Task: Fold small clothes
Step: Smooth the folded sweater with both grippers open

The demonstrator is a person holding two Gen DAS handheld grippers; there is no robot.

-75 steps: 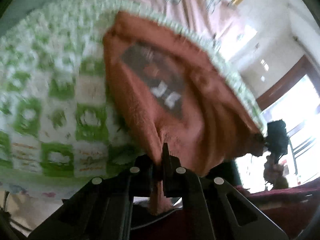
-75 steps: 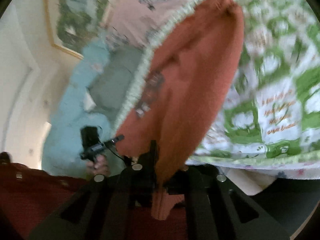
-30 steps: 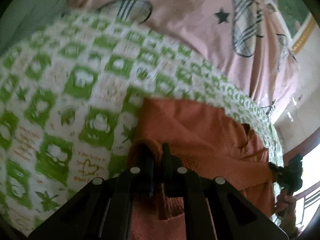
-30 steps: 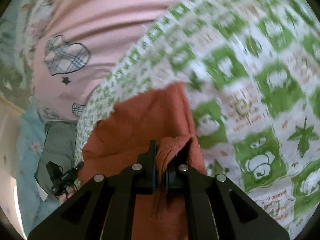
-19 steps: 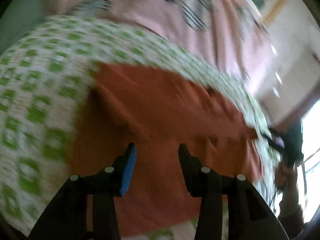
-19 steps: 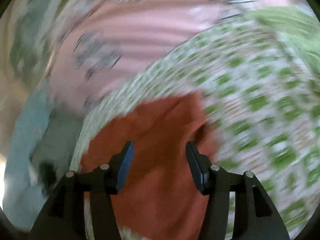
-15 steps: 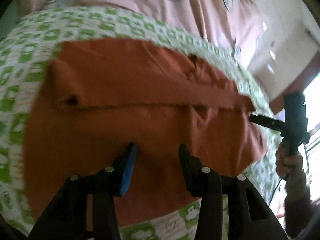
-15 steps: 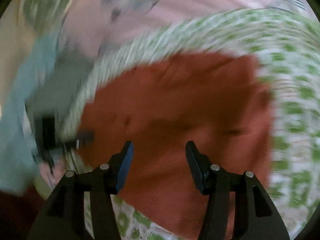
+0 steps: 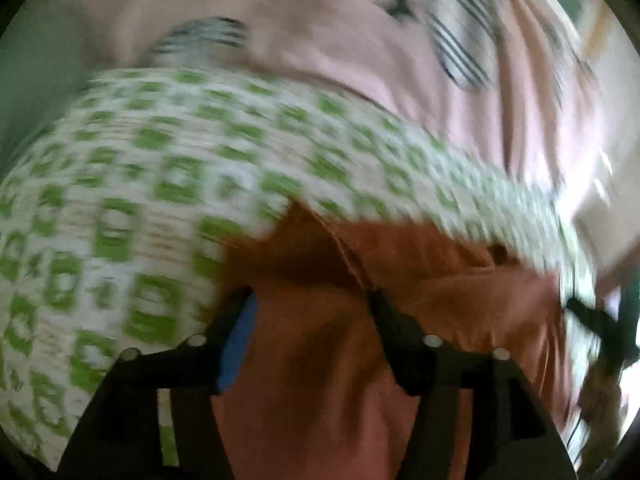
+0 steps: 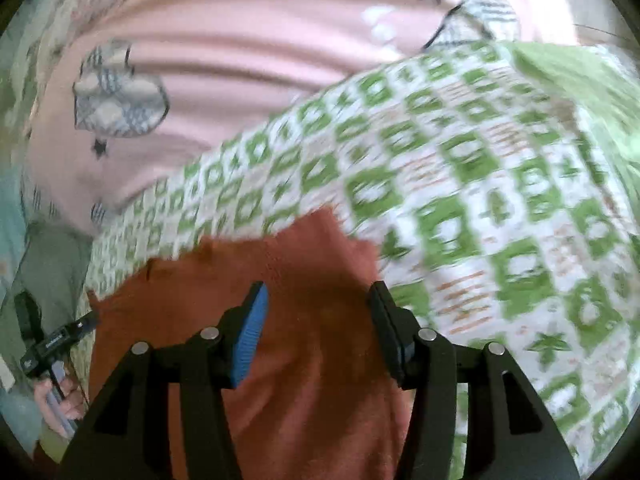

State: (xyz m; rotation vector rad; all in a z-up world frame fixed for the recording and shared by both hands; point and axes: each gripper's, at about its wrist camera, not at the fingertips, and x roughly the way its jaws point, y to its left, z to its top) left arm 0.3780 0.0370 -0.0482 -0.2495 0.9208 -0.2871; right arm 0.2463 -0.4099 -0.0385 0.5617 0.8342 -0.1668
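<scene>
Hovering | 2 claws, left claw (image 9: pixel 310 304) + right claw (image 10: pixel 318 298), both spread | 1 orange garment (image 10: pixel 320 360)

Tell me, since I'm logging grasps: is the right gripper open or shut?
Open: the right gripper has its fingers spread, nothing clamped, over the rust-orange knit garment.

I can't read a single word, number or brand in either of my views. The green-and-white checked cloth (image 10: pixel 460 184) carries small orange script-like marks in some of its pale squares, but they are too blurred for me to make out any letter. There is a faint pale marking on the black device (image 10: pixel 52 344) at the left edge of my right-hand view, and it is too small to read.
</scene>
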